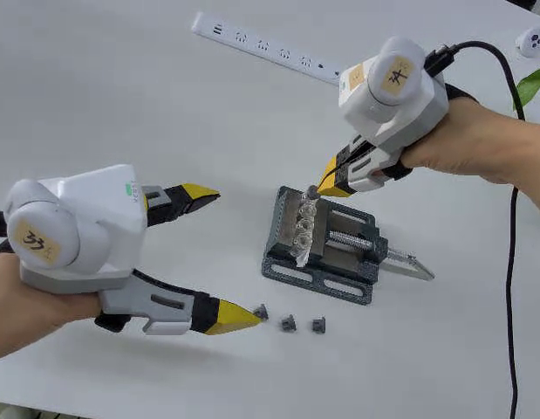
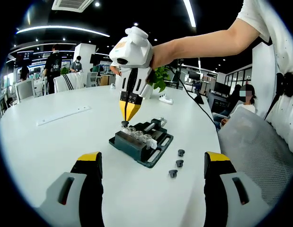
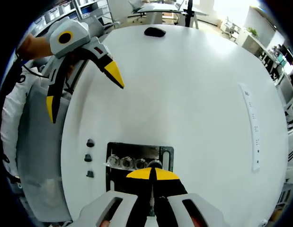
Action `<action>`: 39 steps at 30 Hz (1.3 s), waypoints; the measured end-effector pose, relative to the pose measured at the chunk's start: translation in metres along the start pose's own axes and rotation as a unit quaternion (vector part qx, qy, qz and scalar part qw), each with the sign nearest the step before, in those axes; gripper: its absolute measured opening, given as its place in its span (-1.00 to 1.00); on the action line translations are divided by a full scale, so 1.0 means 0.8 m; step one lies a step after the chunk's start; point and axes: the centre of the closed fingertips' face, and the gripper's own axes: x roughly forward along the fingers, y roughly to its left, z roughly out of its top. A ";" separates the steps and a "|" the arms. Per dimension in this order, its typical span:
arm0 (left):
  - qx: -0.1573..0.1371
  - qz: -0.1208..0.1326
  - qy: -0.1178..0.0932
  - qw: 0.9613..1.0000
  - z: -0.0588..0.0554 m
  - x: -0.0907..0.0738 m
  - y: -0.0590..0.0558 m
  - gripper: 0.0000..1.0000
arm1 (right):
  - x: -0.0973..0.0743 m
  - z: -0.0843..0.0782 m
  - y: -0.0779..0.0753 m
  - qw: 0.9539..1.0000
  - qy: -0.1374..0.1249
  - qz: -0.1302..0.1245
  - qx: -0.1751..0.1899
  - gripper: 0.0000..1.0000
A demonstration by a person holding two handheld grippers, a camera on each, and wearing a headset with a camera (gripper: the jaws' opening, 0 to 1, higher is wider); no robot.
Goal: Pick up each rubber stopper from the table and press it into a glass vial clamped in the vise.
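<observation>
A dark vise [image 1: 339, 262] stands mid-table and clamps a row of several glass vials [image 1: 302, 231]. My right gripper [image 1: 325, 188] is shut on a grey rubber stopper [image 1: 312, 190], which it holds at the mouth of the far vial. In the left gripper view the same stopper [image 2: 124, 124] sits under the right gripper's yellow tips, above the vise [image 2: 137, 147]. Three loose stoppers [image 1: 289, 323] lie in a row in front of the vise. My left gripper [image 1: 224, 257] hangs open left of them with nothing between its fingers. In the right gripper view the right gripper [image 3: 152, 174] covers the nearest vial.
A white power strip [image 1: 265, 45] lies at the back. A black cable [image 1: 514, 218] runs down the right side, past a small white round device [image 1: 533, 39] and green leaves [image 1: 536, 83]. People and chairs [image 2: 66, 80] stand beyond the table.
</observation>
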 end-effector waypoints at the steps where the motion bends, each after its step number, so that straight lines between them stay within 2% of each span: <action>1: 0.000 0.000 0.000 1.000 0.000 0.000 0.000 0.76 | 0.001 0.002 0.000 1.000 -0.001 0.001 0.000 -1.00; 13: -0.003 0.000 0.000 1.000 -0.002 0.000 0.000 0.76 | 0.002 0.004 0.001 1.000 0.016 0.006 -0.010 -1.00; 18: -0.002 0.000 -0.002 1.000 0.001 0.002 -0.001 0.75 | 0.004 0.004 0.001 0.999 0.029 0.007 -0.019 -1.00; 20: -0.001 -0.001 -0.003 1.000 0.003 0.002 -0.001 0.76 | 0.003 0.004 0.002 1.000 0.028 0.006 -0.012 -1.00; 25: 0.006 -0.006 -0.001 1.000 0.009 0.004 -0.007 0.75 | 0.003 0.002 -0.001 1.000 0.013 0.008 0.001 -1.00; 29: 0.012 -0.008 -0.004 1.000 0.019 0.002 -0.011 0.76 | 0.001 0.003 -0.001 0.998 -0.021 0.022 0.059 -1.00; 31: 0.017 -0.006 -0.004 1.000 0.023 0.000 -0.014 0.77 | 0.001 0.003 -0.006 0.996 -0.033 0.016 0.084 -1.00; 34: 0.020 -0.002 -0.003 1.000 0.027 -0.005 -0.014 0.78 | -0.001 0.002 0.007 0.996 -0.038 0.006 0.075 -1.00; 36: 0.022 0.000 -0.001 1.000 0.028 -0.007 -0.015 0.78 | -0.002 -0.005 0.007 0.997 -0.034 0.000 0.070 -1.00; 39: 0.024 0.004 0.002 1.000 0.030 -0.010 -0.017 0.78 | -0.013 -0.005 0.007 0.996 -0.051 -0.010 0.075 -1.00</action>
